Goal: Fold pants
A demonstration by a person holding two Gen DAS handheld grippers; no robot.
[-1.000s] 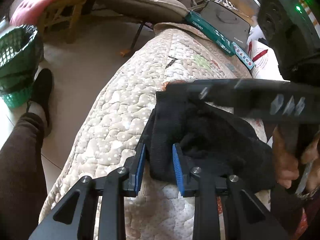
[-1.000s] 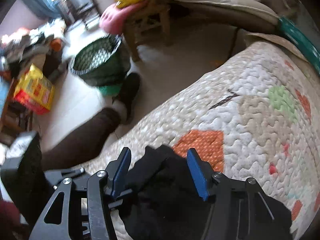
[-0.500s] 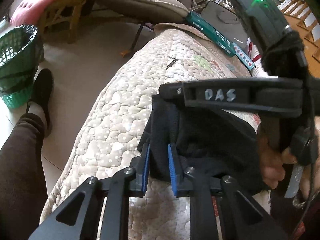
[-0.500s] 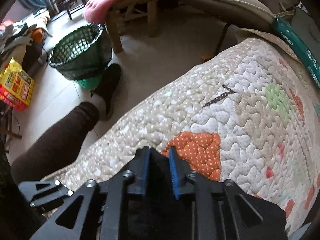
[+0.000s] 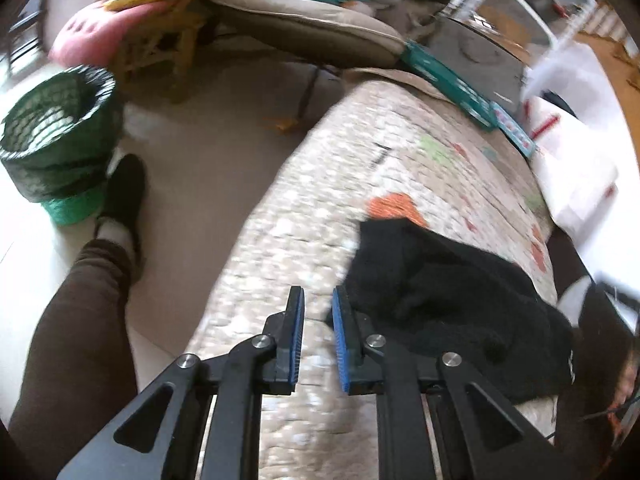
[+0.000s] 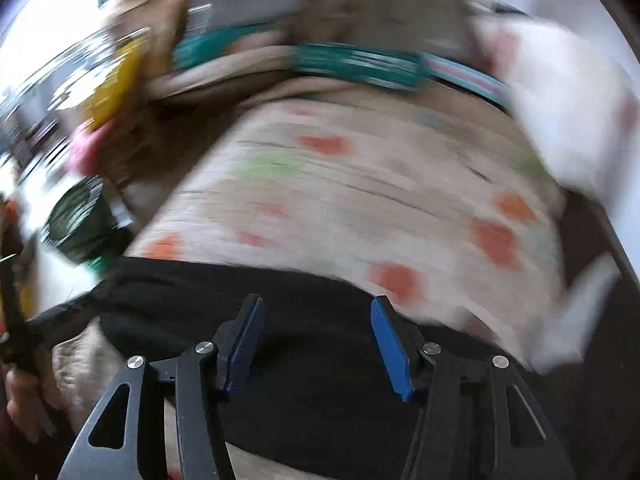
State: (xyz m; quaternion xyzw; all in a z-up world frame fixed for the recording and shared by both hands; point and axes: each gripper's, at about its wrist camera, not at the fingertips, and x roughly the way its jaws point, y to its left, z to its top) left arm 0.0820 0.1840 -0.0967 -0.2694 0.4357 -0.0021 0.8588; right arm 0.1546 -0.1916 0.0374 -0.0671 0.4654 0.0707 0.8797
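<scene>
Black fleecy pants (image 5: 452,304) lie bunched on the quilt (image 5: 320,208), a dimpled beige pad w/ orange and green patches. Left gripper (image 5: 318,334): blue ribbed pads nearly together, nothing between them, over bare quilt just left of the pants. A sec ago those pads straddled a pants edge; now they're off it. Right gripper (image 6: 316,340): jaws just been opening, spread, above the pants w/o pressing the cloth. Right view heavily smeared, so shelf clutter beyond the quilt is unreadable. Green mesh basket (image 5: 56,136) left of the quilt, on the floor.
</scene>
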